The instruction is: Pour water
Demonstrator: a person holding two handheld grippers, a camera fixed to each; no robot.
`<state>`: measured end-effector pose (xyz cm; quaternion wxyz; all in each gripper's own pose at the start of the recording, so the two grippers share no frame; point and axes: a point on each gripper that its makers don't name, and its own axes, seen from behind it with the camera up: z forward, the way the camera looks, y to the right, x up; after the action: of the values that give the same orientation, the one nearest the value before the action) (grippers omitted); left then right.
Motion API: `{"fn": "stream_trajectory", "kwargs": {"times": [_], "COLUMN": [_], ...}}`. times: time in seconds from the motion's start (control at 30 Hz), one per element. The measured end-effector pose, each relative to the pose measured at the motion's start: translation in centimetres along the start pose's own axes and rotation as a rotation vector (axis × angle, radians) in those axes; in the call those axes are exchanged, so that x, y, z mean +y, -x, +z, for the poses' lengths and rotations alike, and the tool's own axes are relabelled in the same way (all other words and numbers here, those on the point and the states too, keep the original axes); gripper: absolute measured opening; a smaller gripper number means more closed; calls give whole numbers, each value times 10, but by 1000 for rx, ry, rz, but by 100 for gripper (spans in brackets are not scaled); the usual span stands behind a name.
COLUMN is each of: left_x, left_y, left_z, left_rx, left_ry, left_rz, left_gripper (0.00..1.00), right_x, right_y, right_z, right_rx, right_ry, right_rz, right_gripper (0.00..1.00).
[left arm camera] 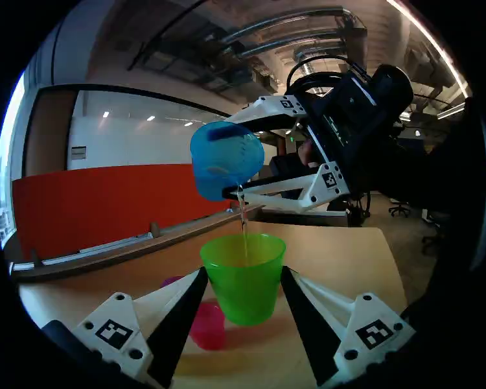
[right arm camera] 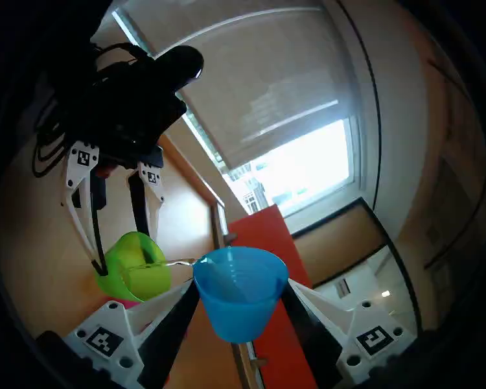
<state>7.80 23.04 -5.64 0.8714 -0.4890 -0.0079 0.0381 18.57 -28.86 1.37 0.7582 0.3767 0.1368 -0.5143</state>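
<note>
Midway through the pour itself. Holding the green cup [left arm camera: 244,292] upright over the table [left arm camera: 347,259] with the left gripper [left arm camera: 244,272], fingers narrowed against its two sides; resting on the wood or lifted off it, not possible to tell. Gripping the blue cup [left arm camera: 225,159] with the right gripper [left arm camera: 230,155], likewise closed in on both walls, tipped lip-down above the green rim. Sending a thin stream of water [left arm camera: 243,223] from the blue lip into the green mouth, landing well inside the rim in the left gripper view. Looking from the right gripper view straight into the tilted blue cup [right arm camera: 241,298], with the remaining level hard to read through the translucent wall, so no firm call on how far along. Next, by judgement: hold the tilt steady or deepen it gently to drain the rest, with the lip over the middle of the green mouth and the green cup level and unmoving. After that, bring the blue cup back upright before drawing away, to spare the table from drips. Worth minding a pink cup [left arm camera: 208,324] on the table just beside the green one, close to the left finger; best left untouched.
</note>
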Motion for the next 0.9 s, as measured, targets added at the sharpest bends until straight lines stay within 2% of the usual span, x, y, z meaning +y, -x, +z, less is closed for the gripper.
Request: {"fn": "stream_trajectory", "kwargs": {"times": [0.9], "left_x": [4], "left_y": [1], "left_z": [1], "left_rx": [6], "left_ry": [5], "left_rz": [-4], "left_gripper": [82], "right_x": [-3], "right_y": [-1], "right_z": [1], "right_rx": [1], "right_ry": [-2], "right_rz": [-41], "right_gripper": [89]}}
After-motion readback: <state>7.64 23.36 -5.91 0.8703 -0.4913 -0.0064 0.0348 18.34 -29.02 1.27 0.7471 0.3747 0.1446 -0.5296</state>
